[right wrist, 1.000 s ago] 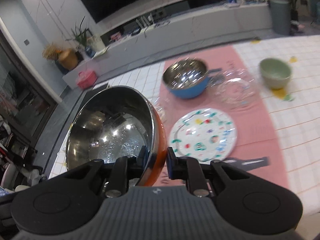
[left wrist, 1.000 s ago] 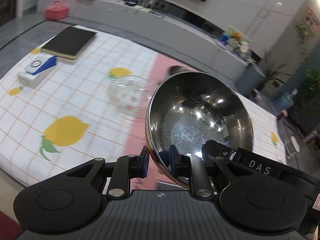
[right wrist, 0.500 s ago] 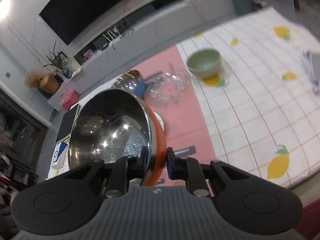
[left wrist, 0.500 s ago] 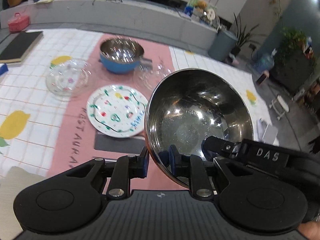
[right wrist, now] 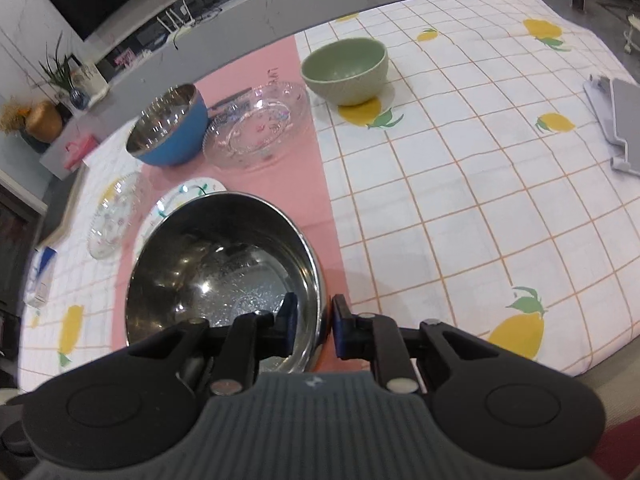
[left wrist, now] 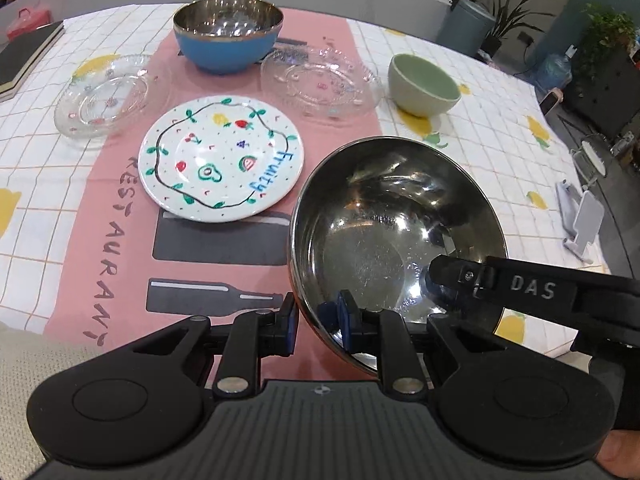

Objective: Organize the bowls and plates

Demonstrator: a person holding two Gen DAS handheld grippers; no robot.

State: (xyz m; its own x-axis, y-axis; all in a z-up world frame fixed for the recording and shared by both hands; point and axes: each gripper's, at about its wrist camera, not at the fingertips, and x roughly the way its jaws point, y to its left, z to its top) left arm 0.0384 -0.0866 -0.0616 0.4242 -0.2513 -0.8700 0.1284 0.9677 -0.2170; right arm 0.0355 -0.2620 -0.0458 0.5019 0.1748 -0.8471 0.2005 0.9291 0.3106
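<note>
Left wrist view: the left gripper (left wrist: 314, 326) pinches the steel bowl's (left wrist: 384, 240) near rim. The right gripper (right wrist: 312, 328) clamps the opposite rim, likely steadying it for setting down.

A steel bowl (left wrist: 394, 236) is gleaming silver inside, showing an orange outer wall at its rim in the right wrist view. A white plate (left wrist: 221, 164) is displaying hand-painted fruit, a green vine ring and blue "Fruity" lettering. A second bowl (left wrist: 228, 32) is showing blue outside, steel within; a third (left wrist: 423, 85) is glowing pale green. Two clear glass plates (left wrist: 320, 82) are carrying tiny coloured dots. The cloth (left wrist: 480, 136) is showing orange grid lines and yellow lemons on white, crossed by a pink runner (left wrist: 120, 240) with grey print.
</note>
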